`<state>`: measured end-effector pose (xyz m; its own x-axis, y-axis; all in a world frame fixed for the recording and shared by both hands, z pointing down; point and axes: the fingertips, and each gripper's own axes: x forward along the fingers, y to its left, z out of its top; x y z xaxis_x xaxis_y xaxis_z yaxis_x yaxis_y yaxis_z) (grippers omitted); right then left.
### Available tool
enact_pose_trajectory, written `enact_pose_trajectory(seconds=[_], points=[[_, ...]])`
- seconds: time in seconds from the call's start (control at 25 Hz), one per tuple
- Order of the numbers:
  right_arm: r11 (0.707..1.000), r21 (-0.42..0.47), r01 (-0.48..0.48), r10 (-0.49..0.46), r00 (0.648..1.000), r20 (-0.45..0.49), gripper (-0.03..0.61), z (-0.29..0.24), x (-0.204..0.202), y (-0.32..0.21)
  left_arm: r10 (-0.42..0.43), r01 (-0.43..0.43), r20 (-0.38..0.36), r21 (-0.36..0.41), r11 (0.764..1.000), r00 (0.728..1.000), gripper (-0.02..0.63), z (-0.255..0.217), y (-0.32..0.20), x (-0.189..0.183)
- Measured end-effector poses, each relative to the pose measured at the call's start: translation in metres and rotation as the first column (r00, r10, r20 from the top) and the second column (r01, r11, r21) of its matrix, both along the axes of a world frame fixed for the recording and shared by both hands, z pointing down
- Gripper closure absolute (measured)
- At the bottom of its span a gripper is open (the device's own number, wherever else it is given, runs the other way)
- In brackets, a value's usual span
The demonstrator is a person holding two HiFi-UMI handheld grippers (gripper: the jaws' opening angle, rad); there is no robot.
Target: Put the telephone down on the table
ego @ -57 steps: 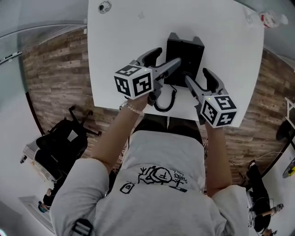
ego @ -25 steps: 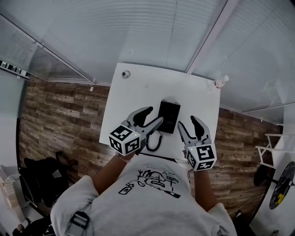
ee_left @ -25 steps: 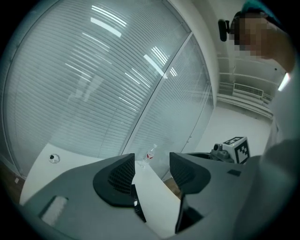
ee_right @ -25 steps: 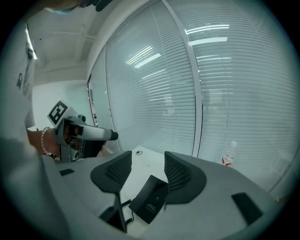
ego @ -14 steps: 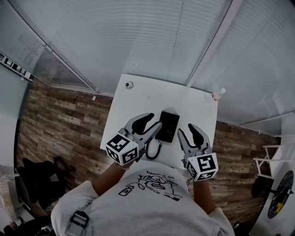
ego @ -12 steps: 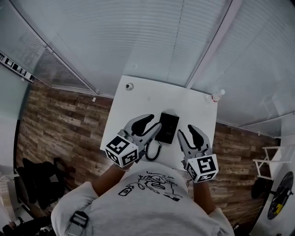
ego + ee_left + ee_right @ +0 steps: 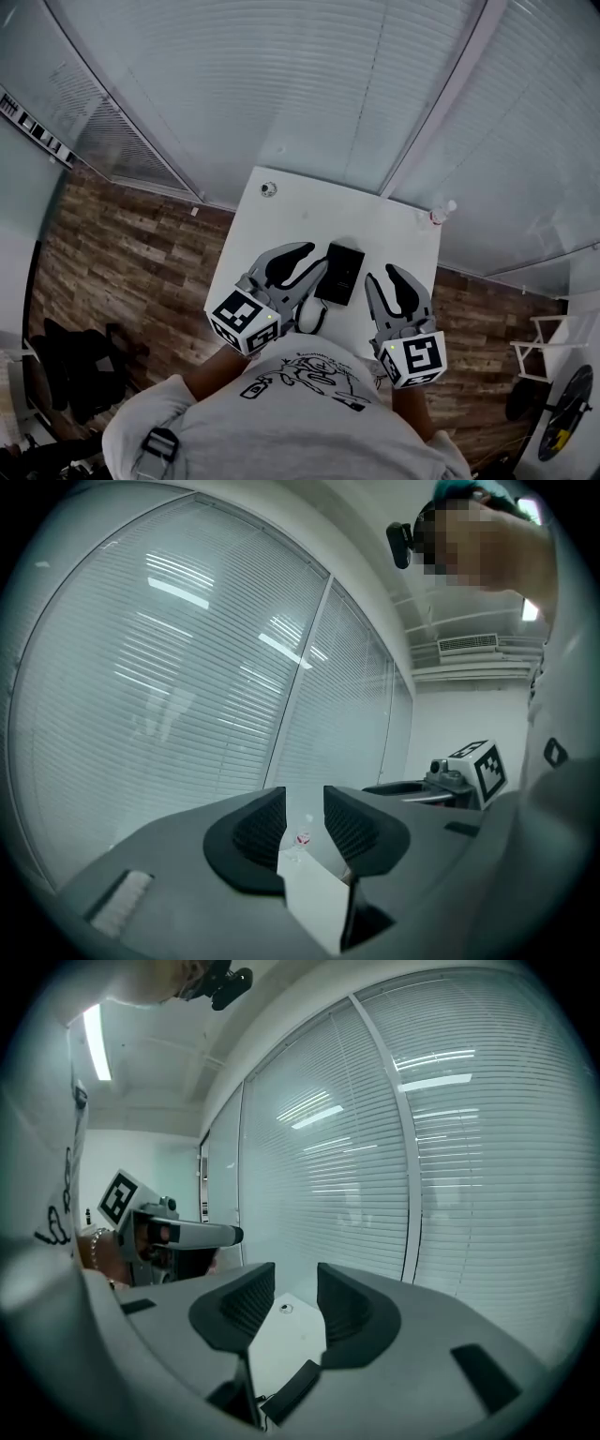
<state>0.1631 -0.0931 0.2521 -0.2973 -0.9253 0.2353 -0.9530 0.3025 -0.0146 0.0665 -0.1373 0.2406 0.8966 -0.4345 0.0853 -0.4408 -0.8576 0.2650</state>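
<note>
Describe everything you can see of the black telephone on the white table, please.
The telephone is a black, flat, rectangular set, seemingly plastic, too small here for details. It lies flat on the white table, close to its near edge in the head view. A dark cord loops from its near end over the tabletop. Only the table appears to touch it; nothing holds it.

Worktop (image 7: 394, 225): stands before the window blinds (image 7: 281, 84), with plank floor (image 7: 141, 234) to its left and right.
Telephone (image 7: 339, 272): lies on the worktop, midway across, towards the near edge.
Cord (image 7: 309, 319): on the worktop at the telephone's near left, by the near edge.
Small round item (image 7: 269, 189): on the far left corner.
Bottle (image 7: 441, 213): on the far right corner.
</note>
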Motion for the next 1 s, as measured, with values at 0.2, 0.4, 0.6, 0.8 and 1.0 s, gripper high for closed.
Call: enact_pose_trajectory(seconds=[0.2,0.4,0.6,0.8,1.0], points=[[1.000,0.008,0.003,-0.003,1.000,-0.006,0.457,-0.0064,-0.0028,-0.0015,0.002,-0.002,0.002,0.002,1.000,1.000,0.489,-0.0011,-0.0005,-0.0010],[1.000,0.004,-0.007,0.007,1.000,0.005,0.459,-0.0082,0.0005,-0.0046,0.012,-0.012,0.002,-0.003,1.000,1.000,0.489,-0.0004,-0.0028,0.0019],[1.000,0.008,-0.006,0.006,1.000,0.011,0.459,-0.0098,0.0000,-0.0063,0.018,-0.018,0.002,-0.005,1.000,1.000,0.489,-0.0028,-0.0039,0.0022],[1.000,-0.004,-0.010,0.010,1.000,0.012,0.459,-0.0087,-0.0007,-0.0049,0.008,-0.008,0.001,-0.001,1.000,1.000,0.489,-0.0022,-0.0046,-0.0010],[1.000,0.011,-0.007,0.007,1.000,0.017,0.459,-0.0090,0.0012,-0.0067,0.007,-0.007,0.003,-0.002,1.000,1.000,0.489,0.0007,-0.0051,0.0018]])
